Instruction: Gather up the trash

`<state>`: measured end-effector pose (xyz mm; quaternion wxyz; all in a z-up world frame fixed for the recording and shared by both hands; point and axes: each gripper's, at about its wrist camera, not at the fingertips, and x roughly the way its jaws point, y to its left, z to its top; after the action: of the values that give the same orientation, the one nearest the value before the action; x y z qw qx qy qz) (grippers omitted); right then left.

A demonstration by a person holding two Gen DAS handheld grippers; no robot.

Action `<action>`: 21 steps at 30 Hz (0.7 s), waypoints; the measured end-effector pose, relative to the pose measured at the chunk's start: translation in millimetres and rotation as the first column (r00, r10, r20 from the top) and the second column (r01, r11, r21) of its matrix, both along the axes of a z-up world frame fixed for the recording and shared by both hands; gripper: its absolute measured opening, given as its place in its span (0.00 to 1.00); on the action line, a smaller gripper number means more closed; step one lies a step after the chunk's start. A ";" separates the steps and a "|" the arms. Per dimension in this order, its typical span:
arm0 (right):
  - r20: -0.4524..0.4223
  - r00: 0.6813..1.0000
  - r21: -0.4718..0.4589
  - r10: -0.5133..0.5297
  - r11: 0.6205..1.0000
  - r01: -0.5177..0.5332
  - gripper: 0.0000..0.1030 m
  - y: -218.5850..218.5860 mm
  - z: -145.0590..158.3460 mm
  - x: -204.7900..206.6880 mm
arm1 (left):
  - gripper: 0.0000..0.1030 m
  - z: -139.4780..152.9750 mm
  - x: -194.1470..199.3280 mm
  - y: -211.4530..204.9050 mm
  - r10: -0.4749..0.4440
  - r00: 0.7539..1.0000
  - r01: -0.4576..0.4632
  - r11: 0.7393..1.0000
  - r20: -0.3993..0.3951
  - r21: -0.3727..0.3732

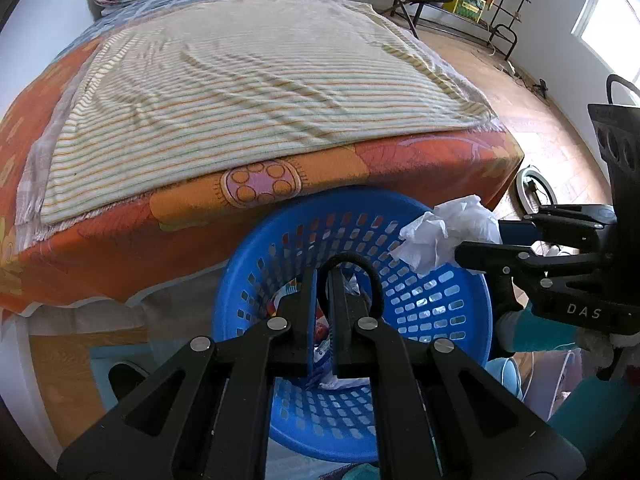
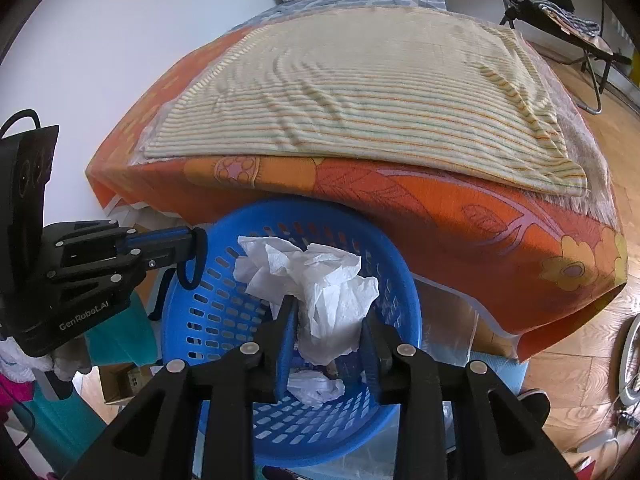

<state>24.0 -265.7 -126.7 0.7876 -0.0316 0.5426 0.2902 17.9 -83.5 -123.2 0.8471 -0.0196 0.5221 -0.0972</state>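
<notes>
Putting trash in the bin. Right gripper spread a little, crumpled white tissue sitting between the fingers, maybe only just held, right over the blue basket. Left gripper pressed almost together around a black handle loop, holding the basket up by the bed. More trash already at the bottom. Next: open wider, let the tissue drop in, pull back, keep the basket steady.
</notes>
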 end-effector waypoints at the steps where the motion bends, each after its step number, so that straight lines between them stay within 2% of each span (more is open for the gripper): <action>1: 0.001 1.000 -0.001 0.000 1.000 0.000 0.31 0.1 -0.3 -0.1 | 0.10 -0.2 -0.1 0.2 0.001 1.000 -0.001 1.000 -0.001 0.001; 2: 0.002 1.000 -0.005 0.001 1.000 -0.001 0.31 0.5 -0.7 -0.2 | 0.20 -0.1 0.5 0.5 0.001 1.000 -0.001 1.000 -0.001 0.001; 4: 0.005 1.000 -0.012 0.000 1.000 0.000 0.36 1.4 -1.1 0.0 | 0.34 0.6 0.2 1.0 0.004 1.000 -0.004 1.000 0.006 0.002; 6: 0.006 1.000 -0.013 -0.002 1.000 0.002 0.45 1.1 -1.4 0.7 | 0.35 1.4 0.0 0.3 0.004 1.000 -0.005 1.000 0.012 0.009; 9: 0.007 1.000 -0.014 -0.003 1.000 0.003 0.48 1.7 -2.1 0.6 | 0.38 0.6 0.7 -1.4 0.000 1.000 0.000 1.000 0.008 0.016; 11: 0.006 1.000 -0.017 -0.006 1.000 0.006 0.52 1.7 -2.9 1.0 | 0.48 0.4 0.6 -1.4 0.000 1.000 -0.001 1.000 0.008 0.021; 16: 0.006 1.000 -0.018 -0.020 1.000 0.020 0.58 -2.0 -2.5 2.3 | 0.53 2.2 0.7 -0.8 0.007 1.000 -0.007 1.000 0.018 0.024; 18: 0.008 1.000 -0.021 -0.027 0.999 0.028 0.65 -3.3 -2.1 3.3 | 0.58 2.0 0.9 0.1 0.012 1.000 -0.012 1.000 0.018 0.023; 21: 0.010 0.999 -0.020 -0.036 0.999 0.036 0.71 -4.7 -1.7 3.4 | 0.65 2.7 1.1 0.3 0.019 1.000 -0.019 1.000 0.022 0.024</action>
<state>27.5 -270.5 -128.4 0.7950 -0.0313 0.5421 0.2704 19.1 -83.2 -120.5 0.8538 -0.0131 0.5138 -0.0830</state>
